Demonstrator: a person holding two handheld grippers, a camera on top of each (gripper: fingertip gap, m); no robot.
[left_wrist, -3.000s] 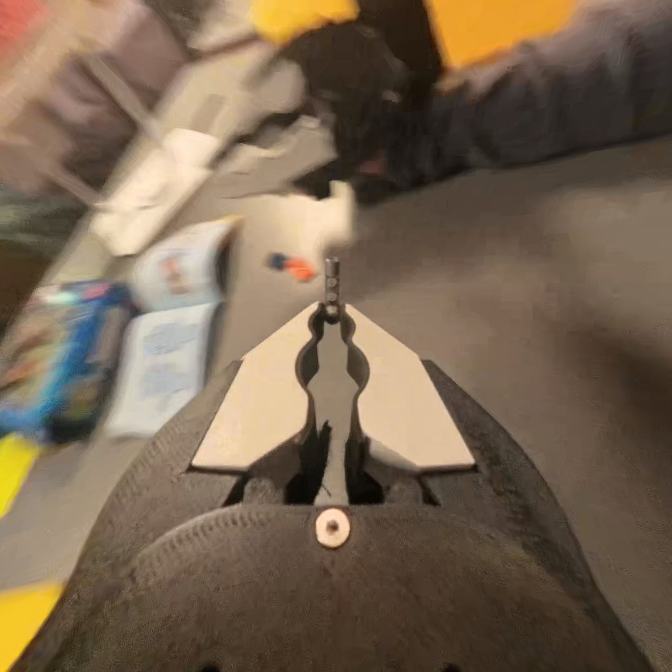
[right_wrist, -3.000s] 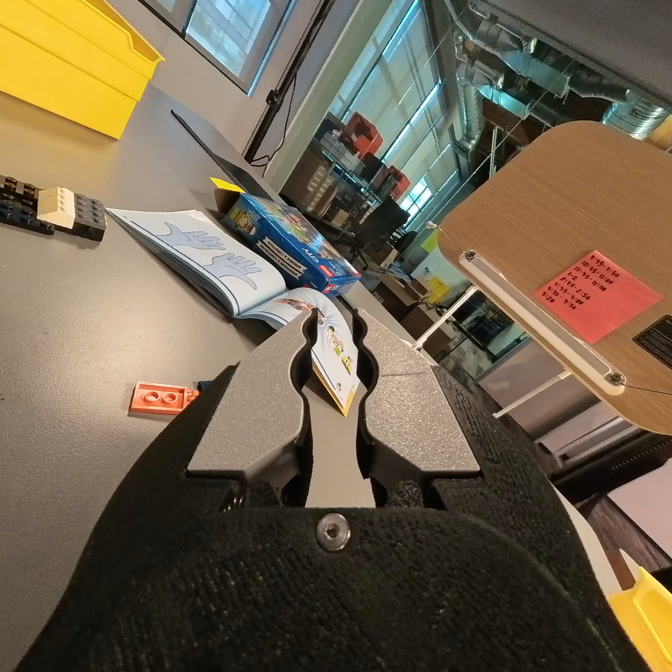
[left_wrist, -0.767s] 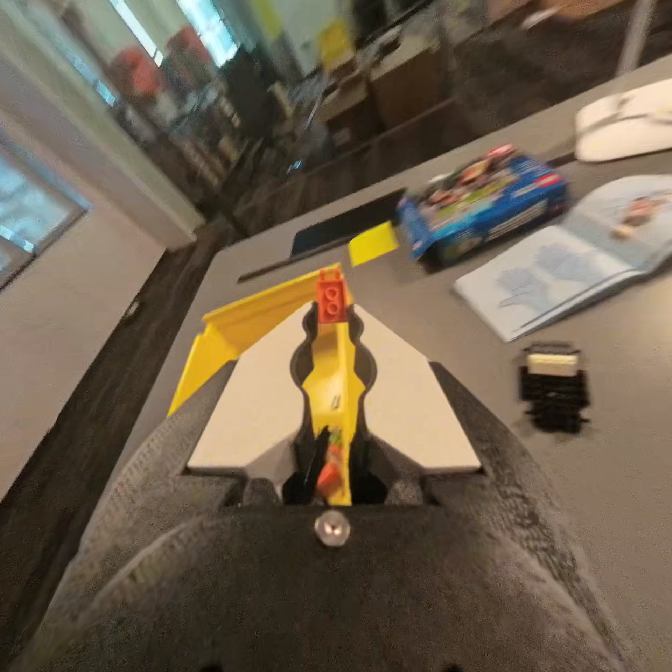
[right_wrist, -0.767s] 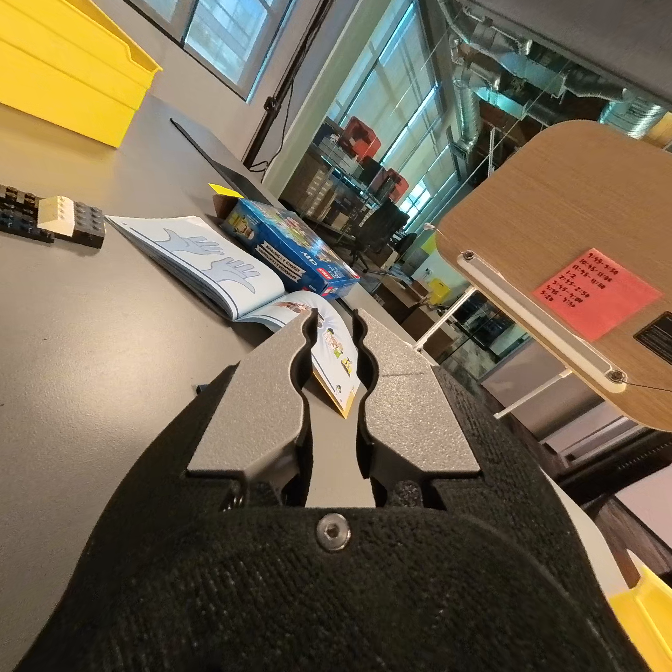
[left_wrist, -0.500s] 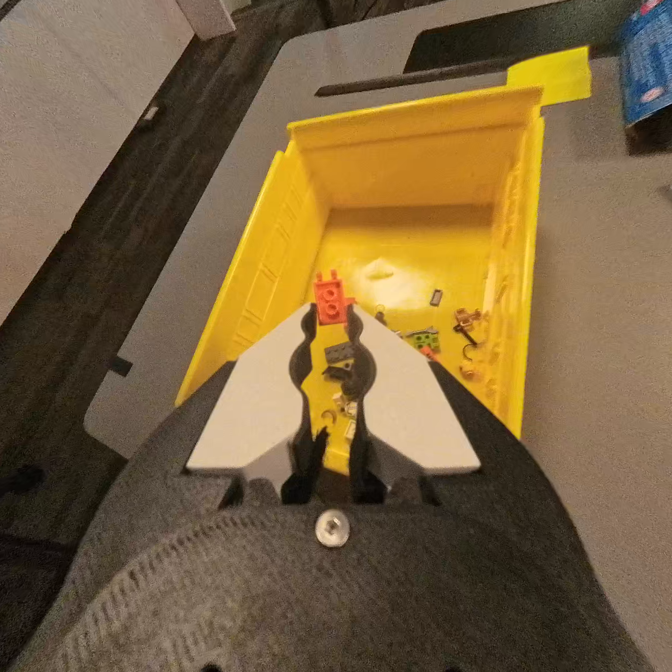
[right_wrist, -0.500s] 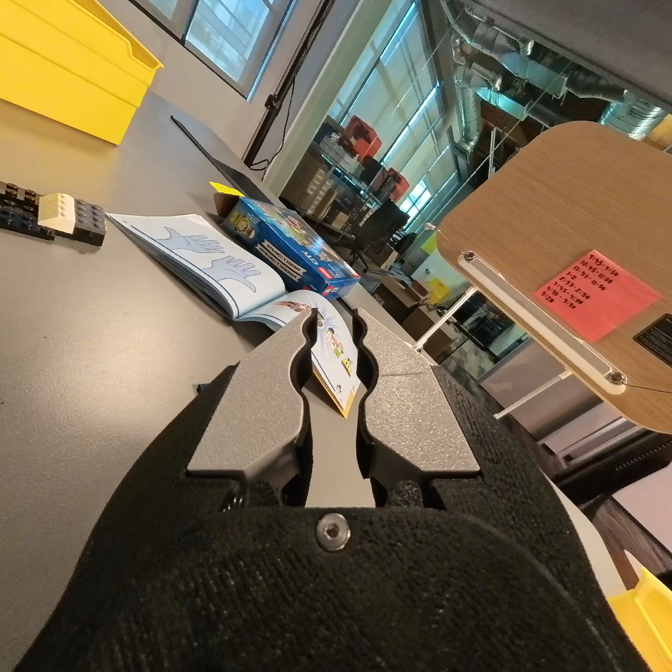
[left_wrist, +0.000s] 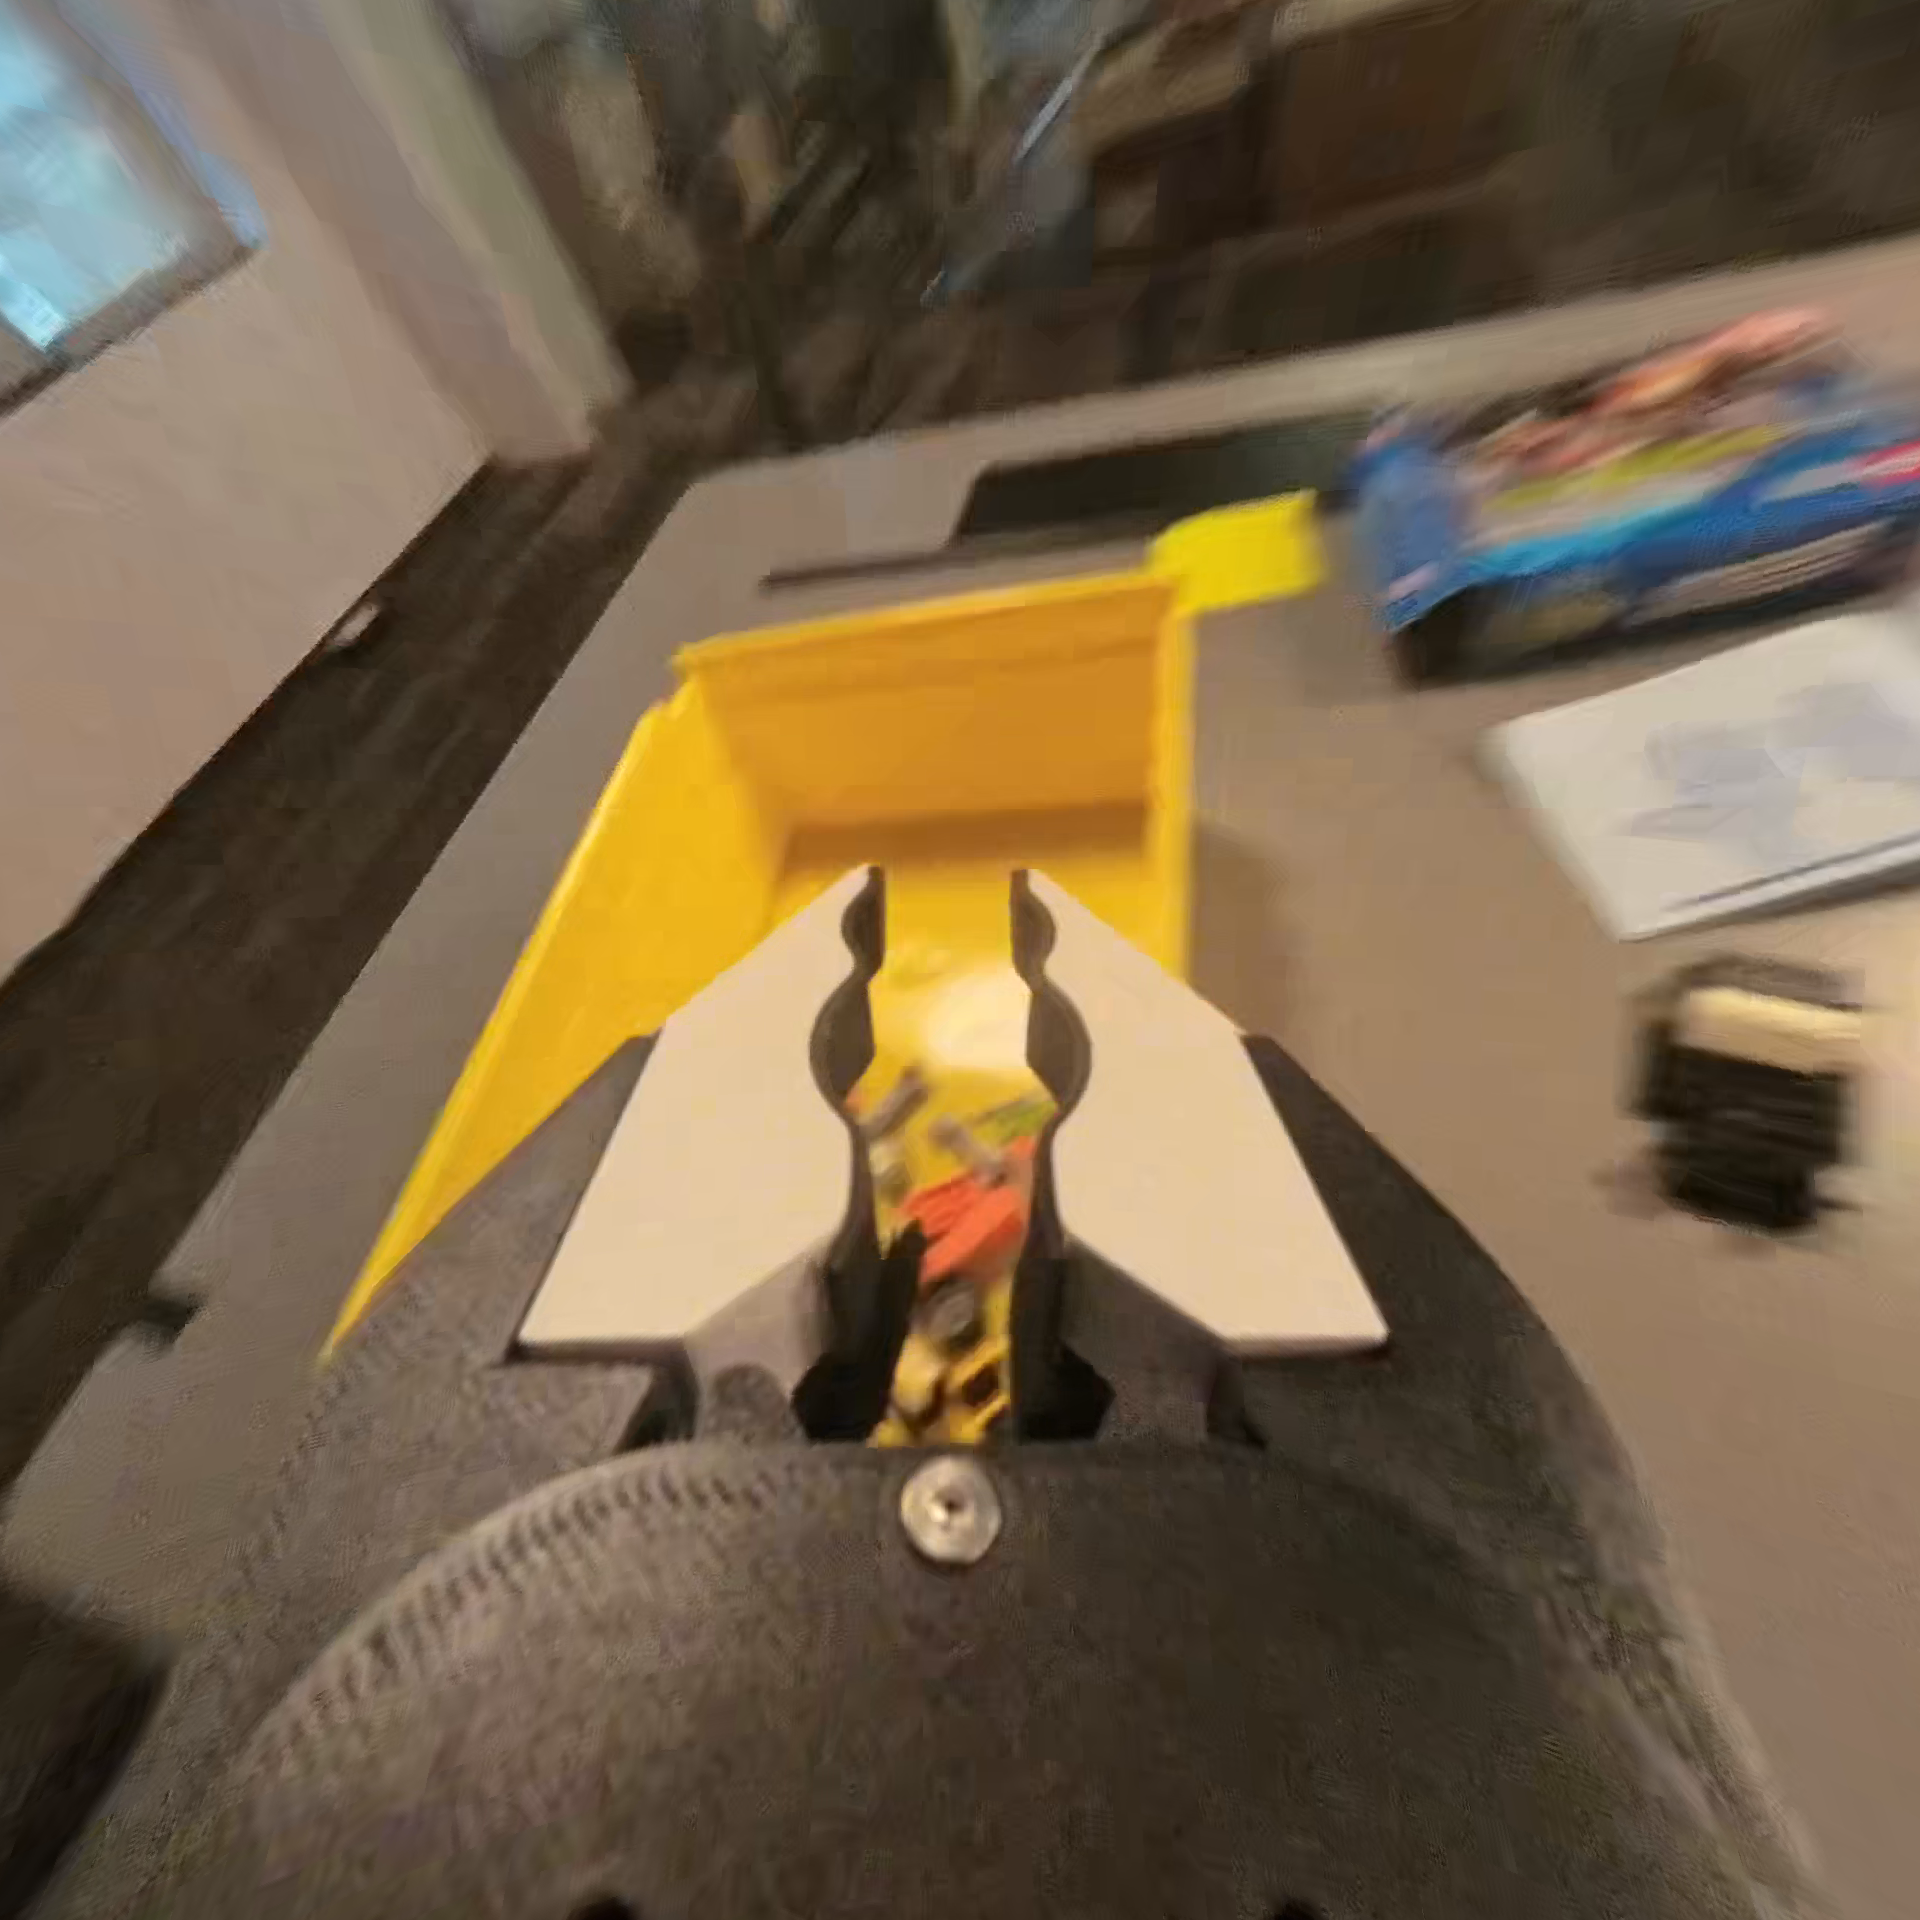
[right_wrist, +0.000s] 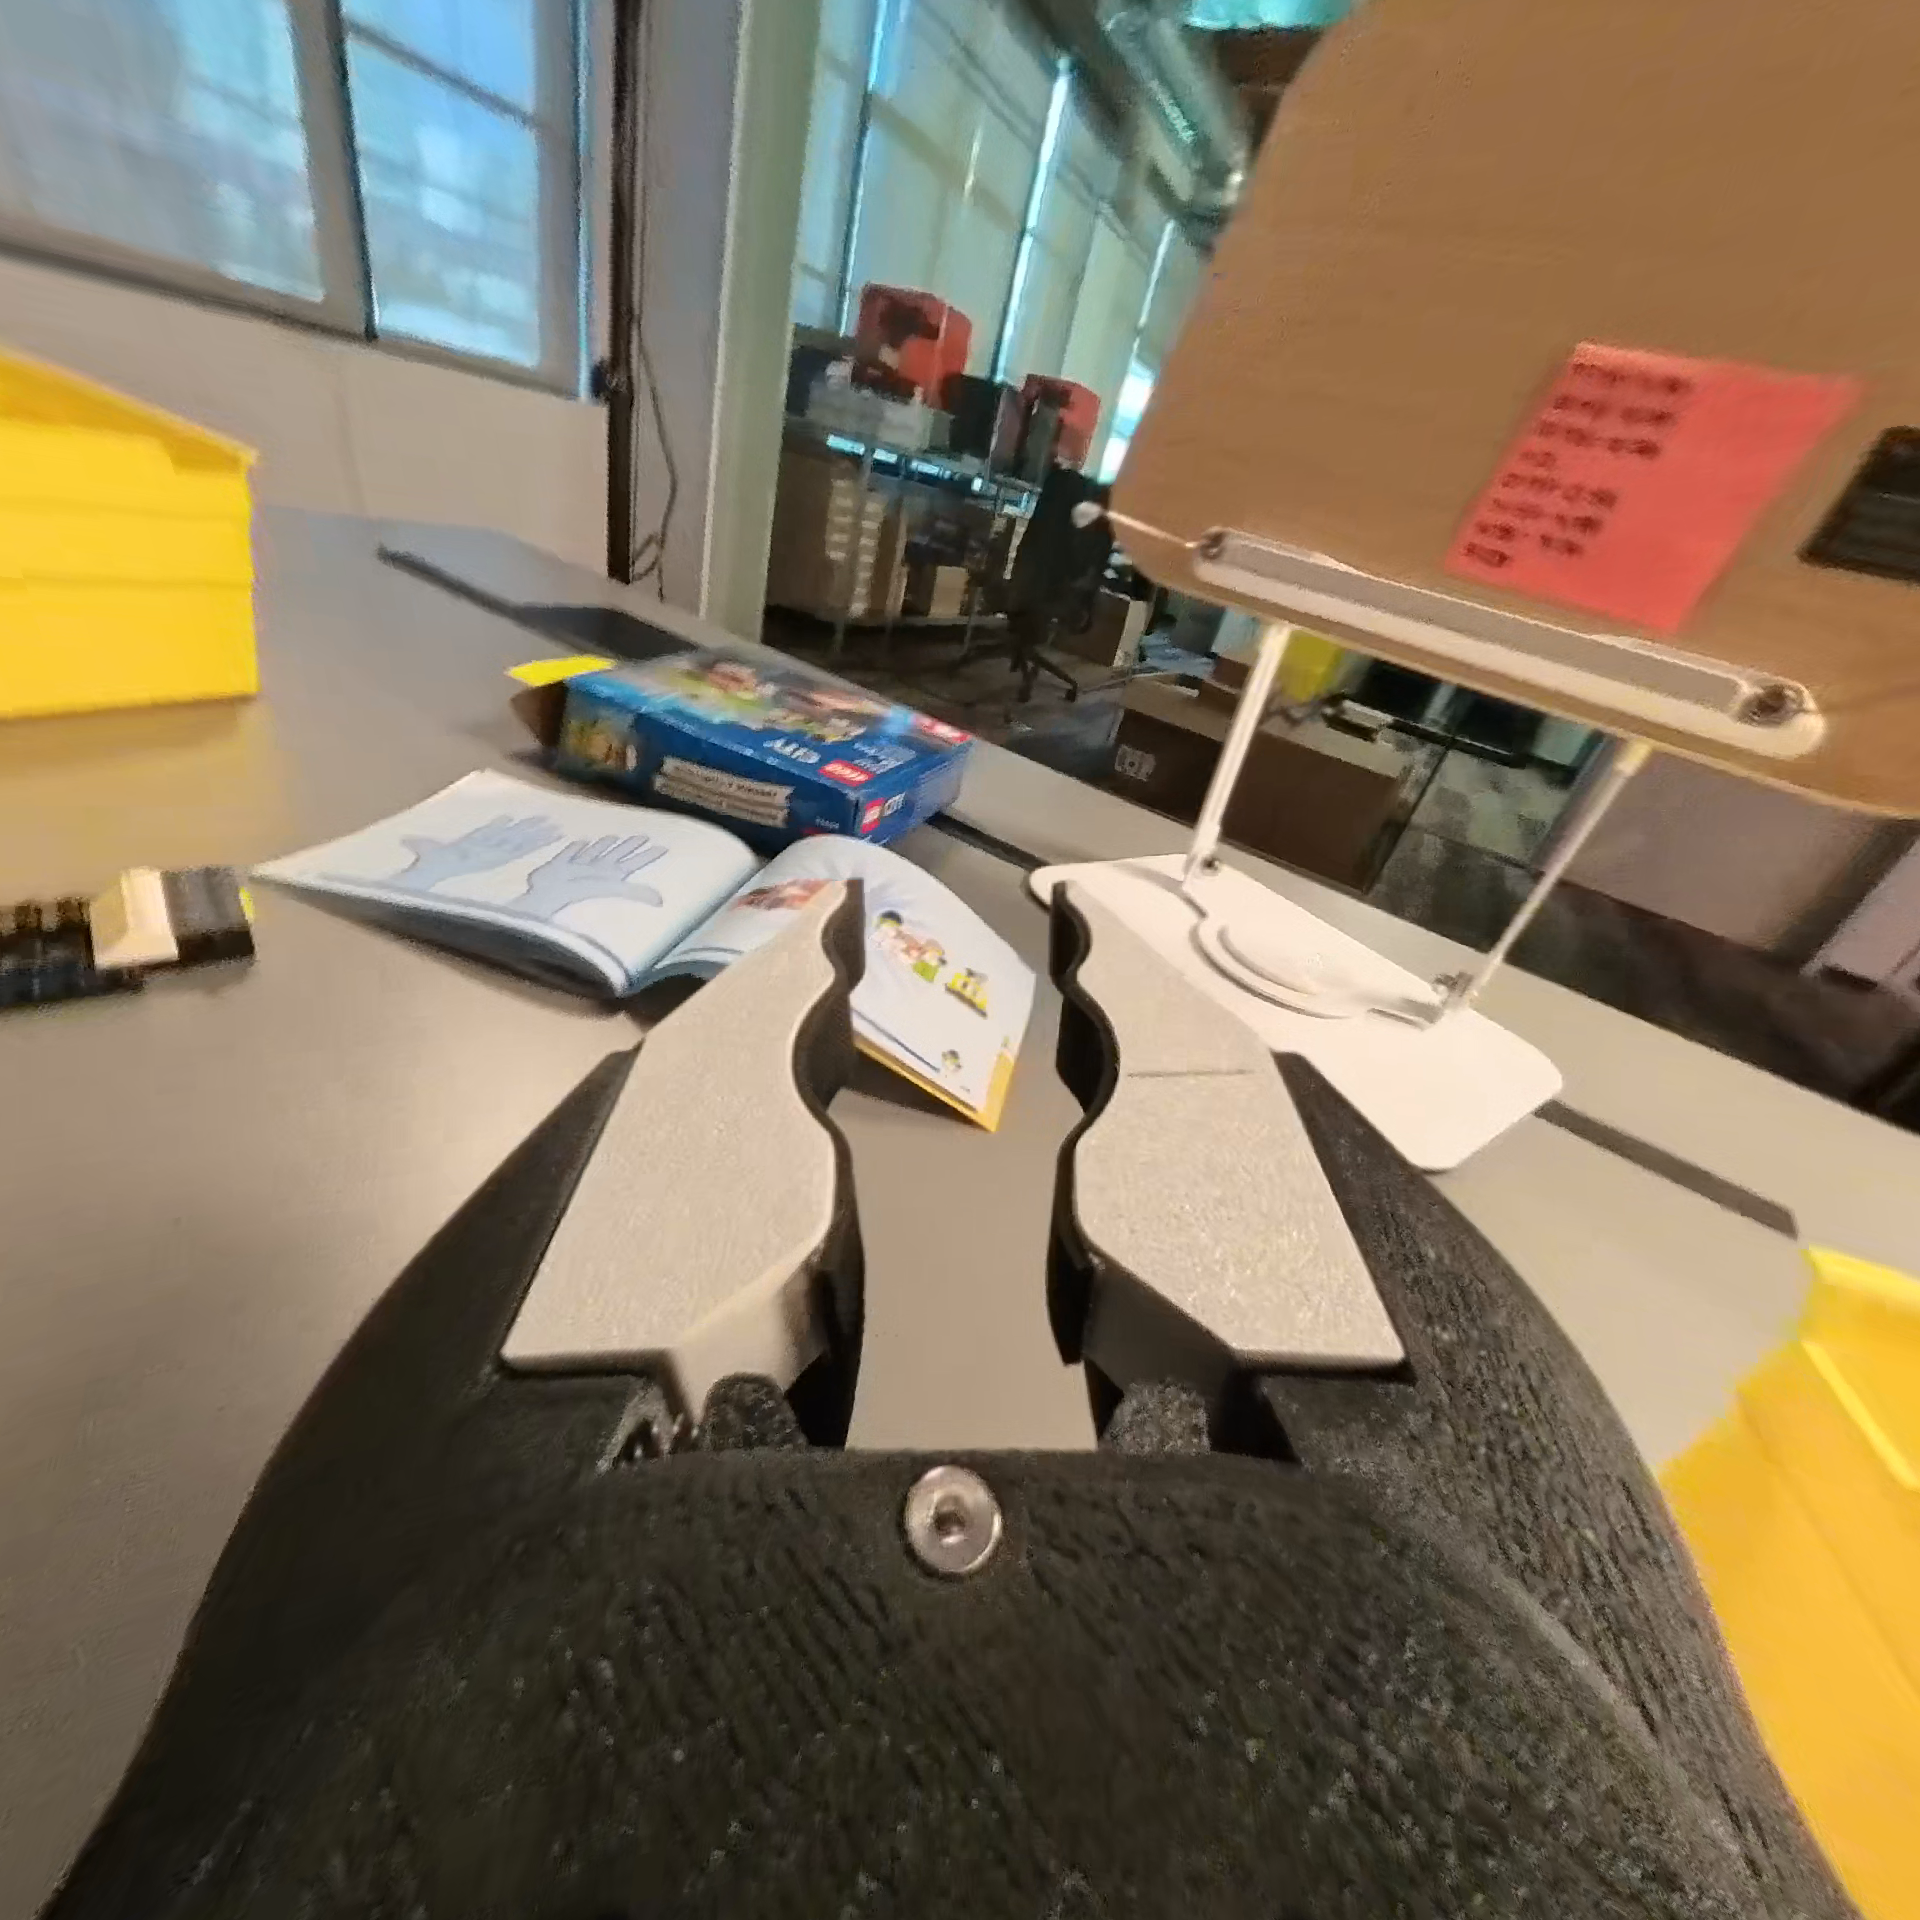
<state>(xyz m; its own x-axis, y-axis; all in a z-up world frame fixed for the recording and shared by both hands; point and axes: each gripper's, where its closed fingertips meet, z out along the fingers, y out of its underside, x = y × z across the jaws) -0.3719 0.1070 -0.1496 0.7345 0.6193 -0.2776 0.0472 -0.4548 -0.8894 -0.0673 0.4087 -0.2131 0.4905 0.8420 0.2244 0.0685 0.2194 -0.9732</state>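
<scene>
We held our left gripper (left_wrist: 945, 883), jaws spread and empty, above the yellow bin (left_wrist: 935, 717) of small pieces; our right gripper (right_wrist: 956, 899) hovered spread over the table (right_wrist: 312, 1091).

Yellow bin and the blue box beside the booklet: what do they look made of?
Yellow bin: looks like moulded plastic, smooth and slightly glossy, with stiff even walls and a stepped rim. Blue box: seems to be printed cardboard with a light sheen; a brown unprinted flap shows at its open end. Blur leaves finer texture unclear.
</scene>
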